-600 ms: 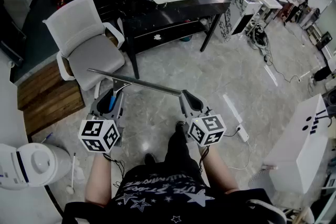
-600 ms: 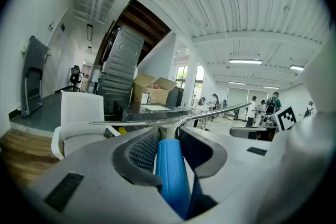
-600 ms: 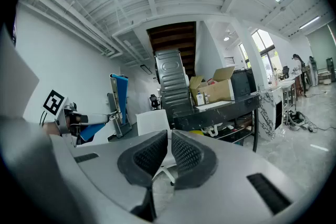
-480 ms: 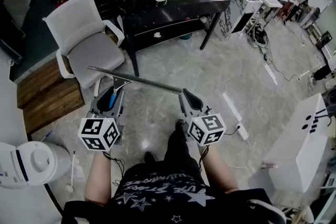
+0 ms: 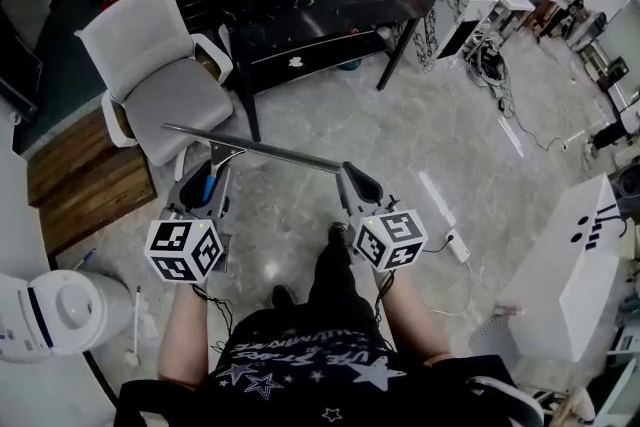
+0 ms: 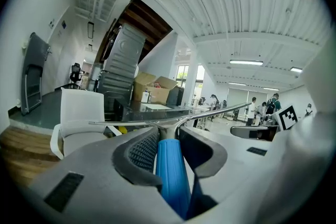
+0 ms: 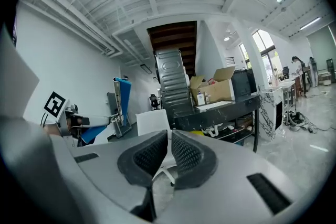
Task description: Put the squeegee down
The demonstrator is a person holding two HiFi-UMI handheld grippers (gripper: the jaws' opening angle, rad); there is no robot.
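My left gripper (image 5: 213,173) is shut on the blue handle (image 5: 208,185) of a squeegee. The squeegee's long metal blade (image 5: 260,151) runs level across in front of both grippers, above the marble floor. In the left gripper view the blue handle (image 6: 170,176) lies between the ribbed pads (image 6: 143,152), and the blade (image 6: 210,113) stretches out to the right ahead of them. My right gripper (image 5: 352,177) hangs beside the blade's right end, and I cannot tell whether it touches it. Its pads (image 7: 152,152) meet with nothing between them, so the right gripper (image 7: 169,144) is shut.
A white office chair (image 5: 150,75) stands ahead on the left, beside a black desk (image 5: 330,10) bearing a white sheet. A wooden platform (image 5: 85,185) and a white appliance (image 5: 50,315) are at the left. A power strip (image 5: 455,245) lies on the floor, and a white cabinet (image 5: 570,265) stands at the right.
The whole view has slid slightly. The squeegee stays in the left gripper's grip, and both grippers keep their places side by side.
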